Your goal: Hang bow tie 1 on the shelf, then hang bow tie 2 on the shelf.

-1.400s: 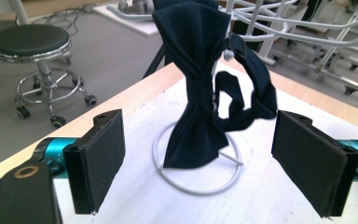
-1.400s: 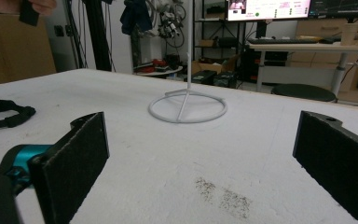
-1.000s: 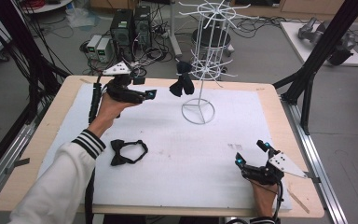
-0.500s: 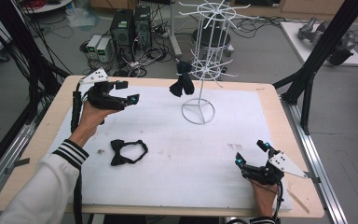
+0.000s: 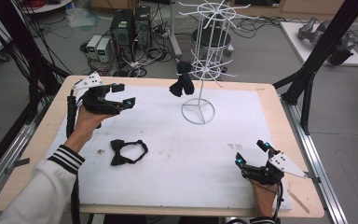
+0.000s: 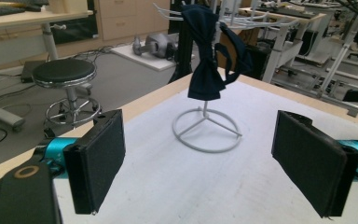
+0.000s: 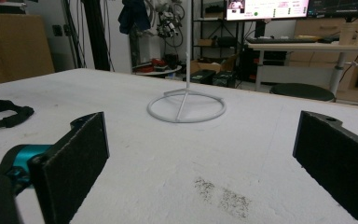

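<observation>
A white wire rack (image 5: 198, 111) stands at the back middle of the white table mat (image 5: 177, 168). A dark bow tie (image 5: 182, 84) hangs from one of its lower hooks. A second black bow tie (image 5: 128, 151) lies flat on the mat, front left. My left gripper (image 5: 124, 94) hovers open at the back left, well left of the rack. In the left gripper view the hanging bow tie (image 6: 207, 70) and rack base (image 6: 206, 130) lie ahead of the empty left gripper (image 6: 203, 163). My right gripper (image 5: 251, 151) rests open at the front right. The right gripper (image 7: 214, 158) faces the rack base (image 7: 186, 106).
Black frame posts (image 5: 317, 70) rise at the table's right and left back corners. Computer towers (image 5: 130, 28) and cables sit on the floor behind the table. A stool (image 6: 65, 74) stands beyond the far edge. The lying bow tie (image 7: 4, 114) is far left of the right gripper.
My left gripper has drawn back to the left, away from the rack and the hanging bow tie, staying open. The right gripper has not moved.
</observation>
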A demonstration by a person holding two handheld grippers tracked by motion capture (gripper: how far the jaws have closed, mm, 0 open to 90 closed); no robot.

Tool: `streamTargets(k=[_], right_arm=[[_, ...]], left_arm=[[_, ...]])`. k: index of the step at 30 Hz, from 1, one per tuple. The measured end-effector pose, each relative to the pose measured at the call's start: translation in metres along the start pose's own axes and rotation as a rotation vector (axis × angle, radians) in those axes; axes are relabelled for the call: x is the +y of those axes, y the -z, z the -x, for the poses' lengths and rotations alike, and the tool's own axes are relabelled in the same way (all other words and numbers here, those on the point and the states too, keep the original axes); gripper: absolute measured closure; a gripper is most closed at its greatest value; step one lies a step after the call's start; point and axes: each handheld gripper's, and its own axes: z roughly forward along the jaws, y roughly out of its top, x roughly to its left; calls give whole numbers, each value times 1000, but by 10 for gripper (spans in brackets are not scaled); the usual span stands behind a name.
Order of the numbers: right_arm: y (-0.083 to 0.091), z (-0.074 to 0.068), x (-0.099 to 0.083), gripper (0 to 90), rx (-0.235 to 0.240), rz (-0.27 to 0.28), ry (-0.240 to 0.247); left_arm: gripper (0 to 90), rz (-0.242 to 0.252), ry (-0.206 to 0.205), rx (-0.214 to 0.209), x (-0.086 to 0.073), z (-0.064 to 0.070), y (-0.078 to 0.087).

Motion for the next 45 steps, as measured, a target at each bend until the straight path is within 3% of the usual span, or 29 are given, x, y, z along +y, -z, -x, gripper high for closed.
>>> streamTargets(k=[8,12,19,27,34,45], right_arm=[[0,0,0,27,0,1,1],[0,0,0,27,-1,4,3],[0,0,0,27,-3,3,2],[0,0,0,27,-2,1,2],[0,0,0,27,-3,2,2],[0,1,0,27,-1,3,2]], left_arm=[[177,15,-29,13,-17,12,32],[176,36,-44,27,-34,23,55],[176,58,-24,56,-60,32,84],[176,28,-7,68,-74,30,90],[175,25,-15,70,-71,33,89],[176,-21,-20,67,-70,35,85]])
